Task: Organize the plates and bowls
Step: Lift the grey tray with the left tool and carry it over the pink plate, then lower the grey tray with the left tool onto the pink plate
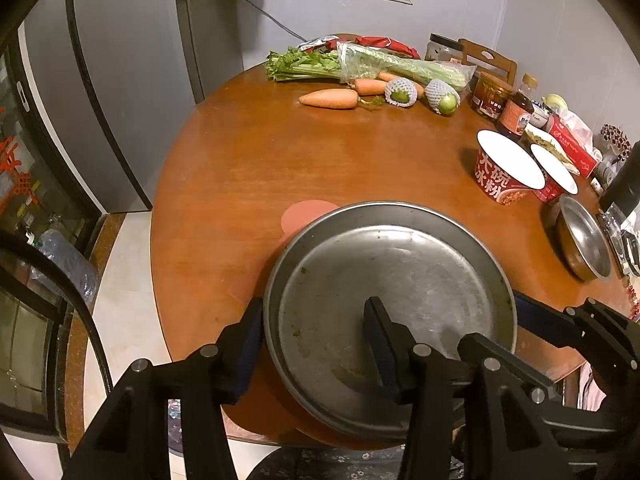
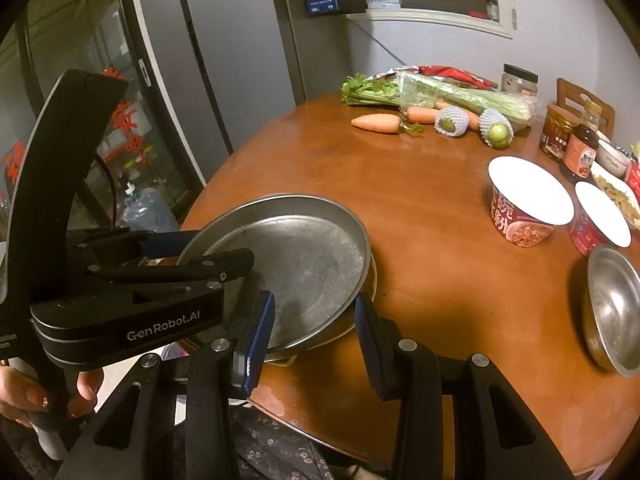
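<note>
A round steel plate point(image 1: 400, 280) lies at the near edge of the wooden table point(image 1: 280, 168), over a pink mat point(image 1: 304, 214). My left gripper point(image 1: 316, 340) stands open across the plate's left rim, one finger outside and one over the plate's floor. In the right wrist view the plate point(image 2: 304, 256) rests on another steel dish whose rim point(image 2: 372, 280) shows beneath. My right gripper point(image 2: 316, 332) is open around the plate's near rim. The left gripper point(image 2: 192, 248) shows at the plate's left. A steel bowl point(image 2: 612, 308) sits at the right, also in the left wrist view point(image 1: 584, 240).
Two red instant-food bowls point(image 1: 508, 168) point(image 2: 528, 200) stand at the right. Carrots point(image 1: 328, 99), netted fruit point(image 1: 400, 92) and celery point(image 1: 360, 64) lie at the back. Jars and sauce bottles point(image 1: 516, 114) and a tissue box point(image 1: 568, 144) crowd the back right. A fridge point(image 1: 120, 80) stands left.
</note>
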The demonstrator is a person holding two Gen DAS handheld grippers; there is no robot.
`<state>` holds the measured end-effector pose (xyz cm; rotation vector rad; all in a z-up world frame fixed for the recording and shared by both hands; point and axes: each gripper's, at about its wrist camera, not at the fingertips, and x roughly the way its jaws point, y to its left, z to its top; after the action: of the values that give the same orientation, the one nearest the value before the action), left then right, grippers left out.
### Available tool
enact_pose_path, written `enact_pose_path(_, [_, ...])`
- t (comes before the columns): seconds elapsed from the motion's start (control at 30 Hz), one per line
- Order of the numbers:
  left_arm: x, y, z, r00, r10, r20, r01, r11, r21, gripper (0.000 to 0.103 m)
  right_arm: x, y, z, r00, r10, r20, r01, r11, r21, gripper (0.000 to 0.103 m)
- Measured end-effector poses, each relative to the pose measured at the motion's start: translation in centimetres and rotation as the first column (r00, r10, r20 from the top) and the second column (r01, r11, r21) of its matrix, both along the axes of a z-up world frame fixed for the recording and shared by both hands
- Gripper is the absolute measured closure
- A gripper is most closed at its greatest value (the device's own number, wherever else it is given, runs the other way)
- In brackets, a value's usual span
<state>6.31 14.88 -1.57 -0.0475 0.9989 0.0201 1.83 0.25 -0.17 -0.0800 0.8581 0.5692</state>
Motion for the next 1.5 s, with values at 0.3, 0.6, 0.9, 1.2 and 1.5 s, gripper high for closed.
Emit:
enact_pose_path(0.3, [-0.2, 0.0, 0.5, 1.0, -0.003, 0.009, 0.003, 1.0, -0.007, 0.048, 0.1, 0.2, -0.1, 1.0, 0.008, -0.001, -0.008, 1.0, -0.001, 0.06])
enact_pose_path(0.6, [-0.6, 0.4, 1.6, 0.999, 0.004, 0.044, -0.003, 1.0, -0.009, 0.04, -0.1, 0.1, 0.4, 1.0, 0.015, 0.006, -0.015, 1.0, 0.002, 0.059])
enact_pose_path(0.9, [-1.4, 1.0, 2.8, 0.997, 0.014, 0.075, -0.013, 1.0, -0.015, 0.037, -0.6, -0.2, 1.7, 0.999, 0.006, 0.035, -0.007, 1.0, 0.015, 0.057])
enact_pose_path(1.2, [-2.5, 3.1, 2.9, 0.995, 0.058, 0.076, -0.056, 0.998, -0.029, 0.035, -0.6, -2.3, 3.1, 0.996, -0.055, 0.075, 0.054, 0.998, 0.02, 0.057])
enact_pose_path(1.5, [-2.6, 5.4, 1.0, 0.998, 0.058, 0.024, -0.052, 0.978, -0.203, 0.025, 0.0, -4.2, 2.1, 0.996, -0.093, 0.001, 0.092, 0.994, 0.061, 0.055])
